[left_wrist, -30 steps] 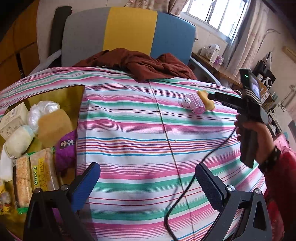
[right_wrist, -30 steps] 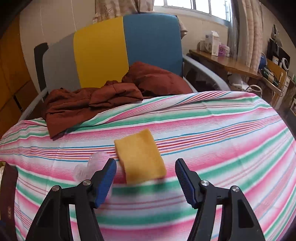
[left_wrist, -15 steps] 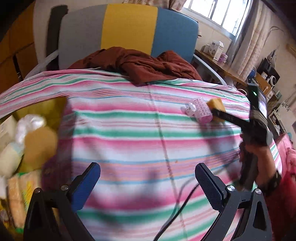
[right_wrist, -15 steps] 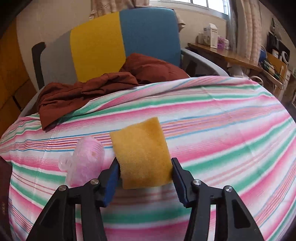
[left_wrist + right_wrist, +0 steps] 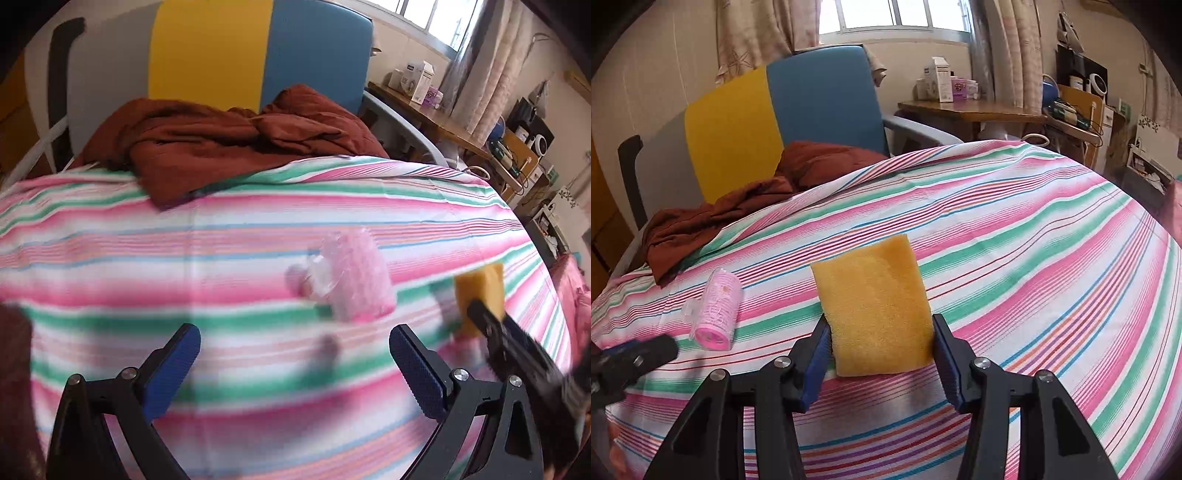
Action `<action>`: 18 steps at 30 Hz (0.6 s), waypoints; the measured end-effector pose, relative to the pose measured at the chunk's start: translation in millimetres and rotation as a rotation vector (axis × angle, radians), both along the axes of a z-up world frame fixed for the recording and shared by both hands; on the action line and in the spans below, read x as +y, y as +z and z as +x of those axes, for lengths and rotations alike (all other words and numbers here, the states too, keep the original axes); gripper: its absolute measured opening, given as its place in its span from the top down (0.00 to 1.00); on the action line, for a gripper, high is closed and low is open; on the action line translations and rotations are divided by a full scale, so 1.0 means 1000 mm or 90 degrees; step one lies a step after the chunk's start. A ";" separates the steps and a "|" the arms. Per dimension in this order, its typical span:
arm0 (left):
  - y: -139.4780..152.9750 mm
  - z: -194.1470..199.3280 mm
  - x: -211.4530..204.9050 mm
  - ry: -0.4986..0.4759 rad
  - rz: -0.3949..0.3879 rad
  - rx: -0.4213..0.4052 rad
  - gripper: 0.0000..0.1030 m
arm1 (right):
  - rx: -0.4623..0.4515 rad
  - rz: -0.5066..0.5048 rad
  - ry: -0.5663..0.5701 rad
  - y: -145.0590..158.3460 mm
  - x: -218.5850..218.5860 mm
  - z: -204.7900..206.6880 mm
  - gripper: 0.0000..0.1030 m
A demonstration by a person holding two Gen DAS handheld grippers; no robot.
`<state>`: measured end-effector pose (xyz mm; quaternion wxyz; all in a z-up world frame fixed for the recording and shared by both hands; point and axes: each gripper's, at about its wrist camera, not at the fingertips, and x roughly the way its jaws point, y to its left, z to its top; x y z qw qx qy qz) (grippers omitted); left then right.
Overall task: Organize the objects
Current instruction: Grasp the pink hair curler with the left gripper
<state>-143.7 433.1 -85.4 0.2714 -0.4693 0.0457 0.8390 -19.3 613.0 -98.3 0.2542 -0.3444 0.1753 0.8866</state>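
The right gripper (image 5: pixel 879 350) had just been closing and held the yellow sponge (image 5: pixel 873 308) by its two side edges, flat face up, probably so it could be carried off the striped surface (image 5: pixel 1034 258) without folding. The left gripper (image 5: pixel 295 365) stood wide with nothing between its pads, aimed toward the pink hair roller (image 5: pixel 351 277) lying just beside the sponge, seemingly the next thing to collect.

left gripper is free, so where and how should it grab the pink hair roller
Grip the pink hair roller across its round body, near the middle, coming down from above with the left gripper, one jaw on each long side. It lies on its side on the striped cloth, and the clear clip at one end looks flimsy.
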 end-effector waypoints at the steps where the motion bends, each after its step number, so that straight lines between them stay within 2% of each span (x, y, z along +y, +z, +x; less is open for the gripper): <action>1: -0.002 -0.003 0.008 -0.003 -0.003 0.002 0.00 | -0.002 0.000 -0.004 -0.001 0.000 0.000 0.50; 7: -0.014 -0.019 0.046 -0.015 -0.011 0.012 0.03 | 0.004 -0.012 -0.021 -0.007 0.006 0.003 0.50; 8: -0.016 -0.019 0.047 -0.012 -0.009 0.018 0.06 | 0.003 -0.010 -0.021 -0.007 0.006 0.003 0.49; 9: -0.020 -0.020 0.047 -0.007 -0.008 0.018 0.17 | 0.002 -0.004 -0.022 -0.007 0.004 0.002 0.49; 11: -0.021 -0.018 0.045 -0.008 -0.014 0.046 0.27 | -0.006 0.017 -0.016 -0.006 -0.001 0.000 0.49; 12: -0.021 -0.018 0.043 -0.017 -0.009 0.054 0.36 | -0.006 0.025 -0.013 -0.005 -0.004 -0.001 0.49; 15: -0.022 -0.017 0.034 -0.032 -0.003 0.073 0.38 | 0.002 0.038 -0.009 -0.003 -0.007 0.001 0.49; 18: -0.019 -0.015 0.017 -0.015 0.018 0.081 0.38 | -0.001 0.046 -0.009 -0.002 -0.008 0.001 0.50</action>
